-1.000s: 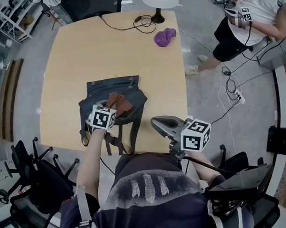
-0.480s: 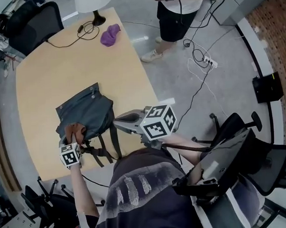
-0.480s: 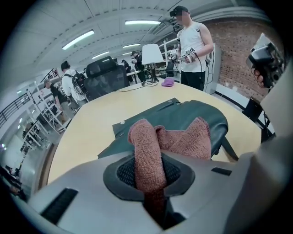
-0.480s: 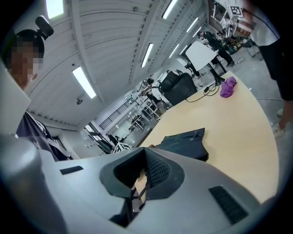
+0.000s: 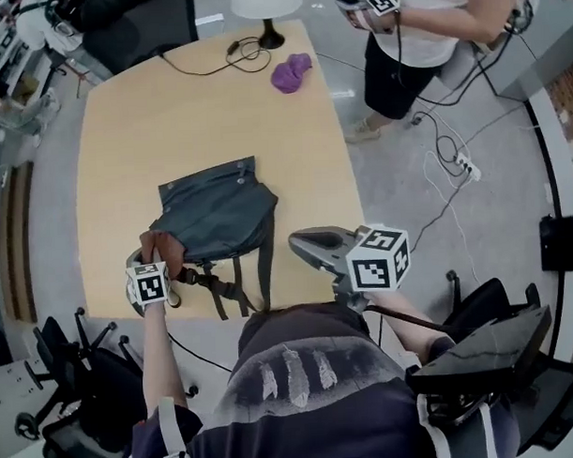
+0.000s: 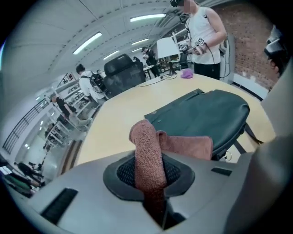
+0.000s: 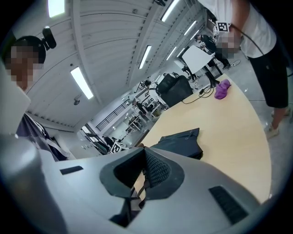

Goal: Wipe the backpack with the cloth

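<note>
Slate-green backpack [image 5: 216,216] lies flat by the table's [image 5: 170,115] near edge, bare wood beyond. Left gripper [image 6: 151,183] pinches the rust cloth [image 6: 147,153]; right gripper [image 7: 144,170] is closed, empty.

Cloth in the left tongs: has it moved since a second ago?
Yes. The cloth slid from the middle of the backpack to its near-left corner, leftward across the table.
</note>
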A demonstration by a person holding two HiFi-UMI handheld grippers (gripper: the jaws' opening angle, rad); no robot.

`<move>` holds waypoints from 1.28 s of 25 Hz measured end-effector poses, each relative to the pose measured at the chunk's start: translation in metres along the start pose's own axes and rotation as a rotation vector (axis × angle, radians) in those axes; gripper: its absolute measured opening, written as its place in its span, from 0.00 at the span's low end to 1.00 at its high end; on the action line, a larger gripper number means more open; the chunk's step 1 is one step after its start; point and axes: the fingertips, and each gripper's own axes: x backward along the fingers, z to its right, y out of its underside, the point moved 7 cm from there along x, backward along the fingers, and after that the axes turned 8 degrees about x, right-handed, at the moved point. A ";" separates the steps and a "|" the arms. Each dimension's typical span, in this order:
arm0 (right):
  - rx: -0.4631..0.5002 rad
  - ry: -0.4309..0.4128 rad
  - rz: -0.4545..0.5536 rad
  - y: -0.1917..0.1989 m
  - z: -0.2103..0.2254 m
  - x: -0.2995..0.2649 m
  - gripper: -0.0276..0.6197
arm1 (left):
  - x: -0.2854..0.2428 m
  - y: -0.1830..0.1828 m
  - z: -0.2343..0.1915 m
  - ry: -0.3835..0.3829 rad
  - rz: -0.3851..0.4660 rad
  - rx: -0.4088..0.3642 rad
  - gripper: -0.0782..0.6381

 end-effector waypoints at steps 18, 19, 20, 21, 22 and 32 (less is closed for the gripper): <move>0.154 -0.256 -0.167 0.012 -0.057 -0.041 0.05 | 0.141 -0.025 0.024 0.127 0.343 0.144 0.19; 0.191 -0.292 -0.165 0.006 -0.062 -0.048 0.05 | 0.151 -0.024 0.025 0.135 0.368 0.143 0.19; 0.227 -0.326 -0.157 0.003 -0.070 -0.055 0.05 | 0.162 -0.022 0.025 0.148 0.392 0.138 0.19; 0.256 -0.343 -0.143 0.001 -0.079 -0.059 0.05 | 0.172 -0.021 0.026 0.174 0.418 0.130 0.19; 0.273 -0.335 -0.126 0.001 -0.089 -0.057 0.05 | 0.181 -0.021 0.029 0.216 0.443 0.117 0.19; 0.301 -0.301 -0.063 0.034 -0.162 -0.068 0.05 | 0.240 0.031 0.041 0.336 0.592 0.063 0.19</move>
